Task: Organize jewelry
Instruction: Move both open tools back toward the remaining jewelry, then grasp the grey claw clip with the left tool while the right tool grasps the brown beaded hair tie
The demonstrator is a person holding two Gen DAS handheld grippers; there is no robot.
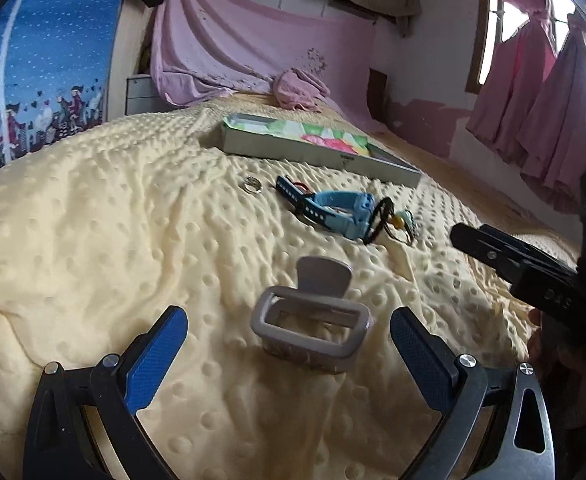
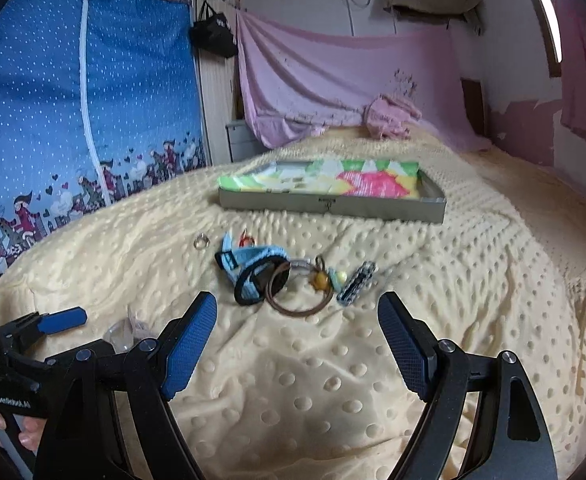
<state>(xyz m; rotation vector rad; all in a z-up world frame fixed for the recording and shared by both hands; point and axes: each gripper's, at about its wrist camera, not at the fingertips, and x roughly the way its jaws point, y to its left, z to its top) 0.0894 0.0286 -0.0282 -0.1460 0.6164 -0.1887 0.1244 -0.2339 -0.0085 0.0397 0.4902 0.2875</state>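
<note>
- Low in the left wrist view: left gripper (image 1: 289, 344) spread wide, blue pads on either side of a grey hair claw (image 1: 313, 320), not touching it, nothing pinched.
- Hair claw sitting on the cream dotted blanket (image 1: 93, 240), just ahead of the pads.
- Further up, centre frame: blue watch (image 1: 333, 212) lying on the blanket, small silver ring (image 1: 252, 185) to its left, dark cord with beads (image 1: 393, 220) against its right end.
- Above those, a flat grey box (image 1: 321, 156) with colourful paper inside, well apart from the watch.
- Right edge of the same view: right gripper (image 1: 513, 256) poking in, black, over the blanket.
- Low in the right wrist view: right gripper (image 2: 297, 348) also spread wide, empty, only blanket between the pads.
- Just above it, middle of frame: watch (image 2: 249, 268), brown bangle (image 2: 299, 292) overlapping a black band, beads, and a small patterned hair clip (image 2: 357, 282) to the right.
- Ring (image 2: 201, 241) off to the left, box (image 2: 333, 200) behind.
- Lower left: left gripper (image 2: 63, 320) and a bit of a hand (image 2: 9, 428).
</note>
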